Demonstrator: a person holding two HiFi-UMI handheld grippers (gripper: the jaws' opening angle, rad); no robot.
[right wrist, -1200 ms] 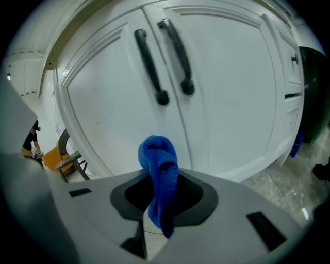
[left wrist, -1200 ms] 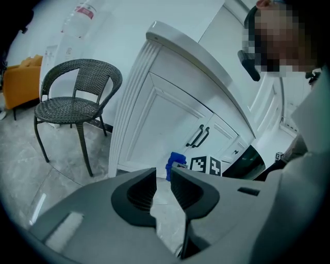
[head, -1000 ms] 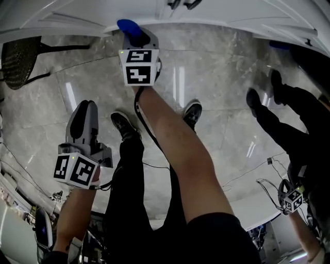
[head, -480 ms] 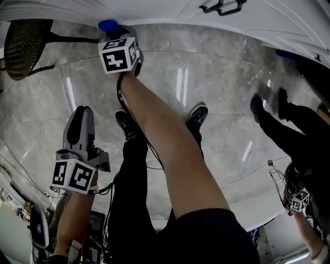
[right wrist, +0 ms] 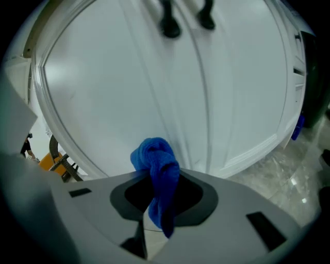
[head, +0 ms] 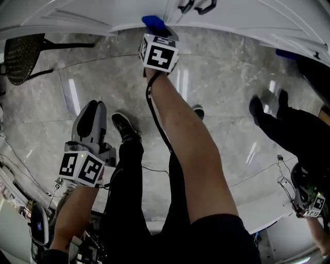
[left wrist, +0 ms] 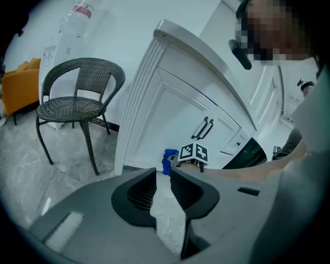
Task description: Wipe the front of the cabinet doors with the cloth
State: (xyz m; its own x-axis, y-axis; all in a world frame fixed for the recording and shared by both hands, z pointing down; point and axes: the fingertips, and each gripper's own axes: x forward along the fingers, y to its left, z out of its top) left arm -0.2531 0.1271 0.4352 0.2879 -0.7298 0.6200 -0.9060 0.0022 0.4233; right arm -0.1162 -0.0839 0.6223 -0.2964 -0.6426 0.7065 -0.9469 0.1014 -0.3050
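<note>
Found cloth (right wrist: 156, 167), blue and bunched, pinched between closed jaws of right gripper (right wrist: 157, 198). Wad stood out ahead of jaws toward doors (right wrist: 154, 77), and tail hung back through them. Placed wad low on doors, below two black handles (right wrist: 170, 23) and near centre seam. Could not tell whether it touched panel. In head view, logged same cloth (head: 153, 22) at lower edge of doors (head: 247, 15), with right gripper (head: 157, 32) just behind it on outstretched arm.

Found left gripper (left wrist: 162, 188) with jaws slightly apart and nothing between them. Held well back from doors and pointed toward them. In head view, showed left gripper (head: 91, 108) low, over floor.

Listed doors as white and panelled, with fluted post at left corner. Listed floor (head: 232, 72) in front of doors as glossy grey stone-look tile. Noted dark woven chair (left wrist: 77, 98) left of doors against pale wall, and orange seat (left wrist: 18, 82) further left. Noted second person (head: 294, 134) right of doors, in dark trousers and shoes. Noted small blue item (right wrist: 296, 129) right of doors, too small to identify.
</note>
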